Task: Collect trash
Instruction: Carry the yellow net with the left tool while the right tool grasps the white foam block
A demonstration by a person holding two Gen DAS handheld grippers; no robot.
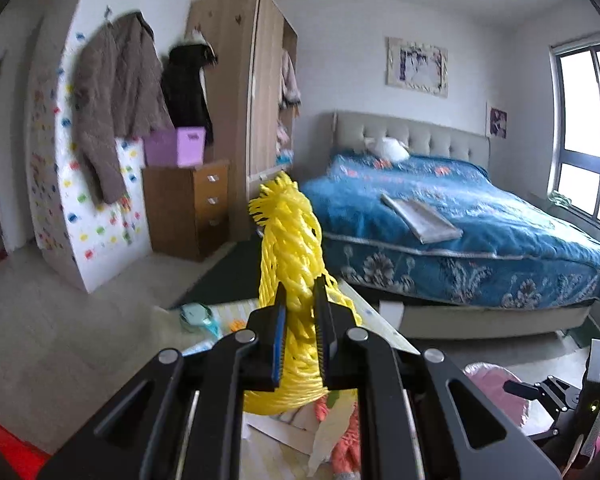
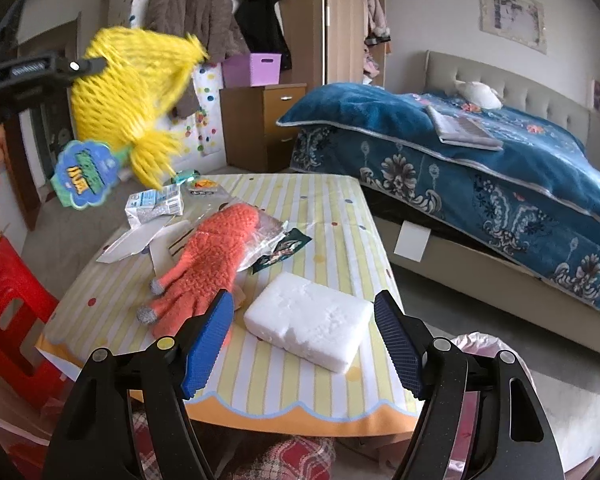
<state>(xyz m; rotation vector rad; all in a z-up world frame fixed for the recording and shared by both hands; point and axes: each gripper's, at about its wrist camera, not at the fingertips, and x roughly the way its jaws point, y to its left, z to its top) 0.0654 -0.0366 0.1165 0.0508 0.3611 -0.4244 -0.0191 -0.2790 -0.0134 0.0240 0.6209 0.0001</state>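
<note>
Left fingers (image 1: 300,300) clamping yellow net bag (image 1: 292,240), label (image 2: 85,174) unreadable, right fingers (image 2: 304,340) wide, empty

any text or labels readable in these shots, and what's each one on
Nothing reads clearly enough to quote.
Tag on the yellow net: big yellow letters on blue, upside down and blurred.
Small carton: fine print, too small.
Dark wrapper: a picture, no legible words.
Purple bin: a faint mark, blurred.
Wall pictures: no legible words.
</note>
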